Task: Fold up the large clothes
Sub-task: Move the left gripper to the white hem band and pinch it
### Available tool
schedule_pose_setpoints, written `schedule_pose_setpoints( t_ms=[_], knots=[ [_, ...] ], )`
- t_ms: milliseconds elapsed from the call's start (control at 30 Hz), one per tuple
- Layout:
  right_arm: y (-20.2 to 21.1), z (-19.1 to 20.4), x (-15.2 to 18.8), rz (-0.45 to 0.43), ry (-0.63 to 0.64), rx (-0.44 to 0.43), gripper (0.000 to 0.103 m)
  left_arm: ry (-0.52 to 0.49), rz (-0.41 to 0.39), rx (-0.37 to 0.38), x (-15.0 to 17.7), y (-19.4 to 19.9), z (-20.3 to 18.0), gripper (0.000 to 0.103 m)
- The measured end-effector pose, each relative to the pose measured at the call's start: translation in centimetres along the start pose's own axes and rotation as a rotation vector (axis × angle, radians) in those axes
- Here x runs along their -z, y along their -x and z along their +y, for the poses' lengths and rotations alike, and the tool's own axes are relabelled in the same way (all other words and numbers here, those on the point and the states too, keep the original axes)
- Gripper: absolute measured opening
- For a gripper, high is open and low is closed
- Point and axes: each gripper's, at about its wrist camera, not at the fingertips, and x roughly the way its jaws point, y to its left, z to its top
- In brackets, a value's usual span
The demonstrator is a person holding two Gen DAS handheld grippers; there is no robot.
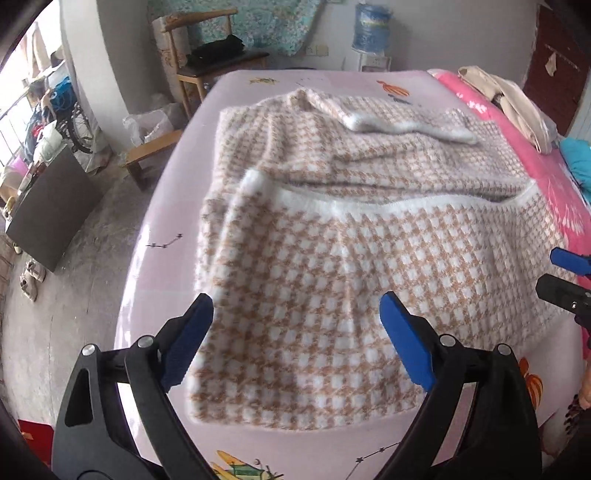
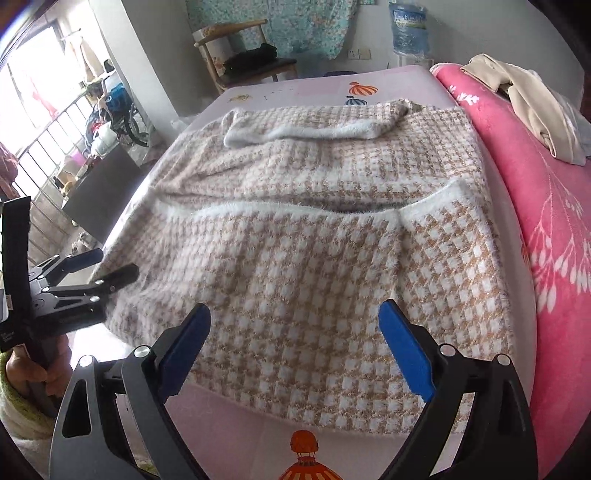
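Note:
A fuzzy tan-and-white checked garment [image 1: 332, 266] lies on the pale pink bed sheet [image 1: 162, 229], its near half folded over so a white trim band runs across the middle. A sleeve with a white cuff [image 1: 388, 125] lies across the far part. My left gripper [image 1: 295, 306] hovers open over the garment's near left corner, nothing between its blue pads. In the right wrist view the same garment [image 2: 314, 266] fills the bed, and my right gripper [image 2: 295, 314] hangs open above its near edge. The left gripper [image 2: 107, 269] shows there at the left, also open.
A pink flowered blanket [image 2: 546, 236] with a beige garment [image 2: 535, 107] on it lies along the right side. Beyond the bed stand a wooden chair [image 1: 207, 62] holding dark clothes and a water bottle [image 1: 371, 27]. A dark board [image 1: 51, 206] leans on the floor at left.

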Motion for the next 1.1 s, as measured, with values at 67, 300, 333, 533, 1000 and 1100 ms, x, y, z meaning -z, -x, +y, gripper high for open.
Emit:
schedule_pose_setpoints(
  t_ms=[67, 300, 333, 533, 1000, 1100],
  knots=[
    [-0.4, 0.1, 0.0, 0.003, 0.005, -0.007, 0.09, 0.046, -0.036, -0.002, 0.4, 0.7, 1.8, 0.088],
    [-3.5, 0.0, 0.0, 0.063, 0.009, -0.01, 0.068, 0.176, -0.064, 0.055, -0.7, 0.1, 6.2, 0.065],
    [-4.0, -0.1, 0.1, 0.075, -0.002, -0.016, 0.068, 0.179, -0.057, 0.067, -1.0, -0.3, 6.4, 0.058],
    [-4.3, -0.4, 0.3, 0.072, -0.02, -0.032, 0.068, 0.145, -0.002, 0.132, -3.0, -3.5, 5.8, 0.041],
    [-4.3, -0.3, 0.4, 0.075, -0.023, -0.032, 0.068, 0.148, 0.026, 0.303, -5.0, -6.0, 5.7, 0.033],
    [-4.3, -0.5, 0.2, 0.074, -0.019, -0.033, 0.068, 0.173, 0.087, 0.255, -5.3, -7.7, 5.9, 0.033]
  ],
)
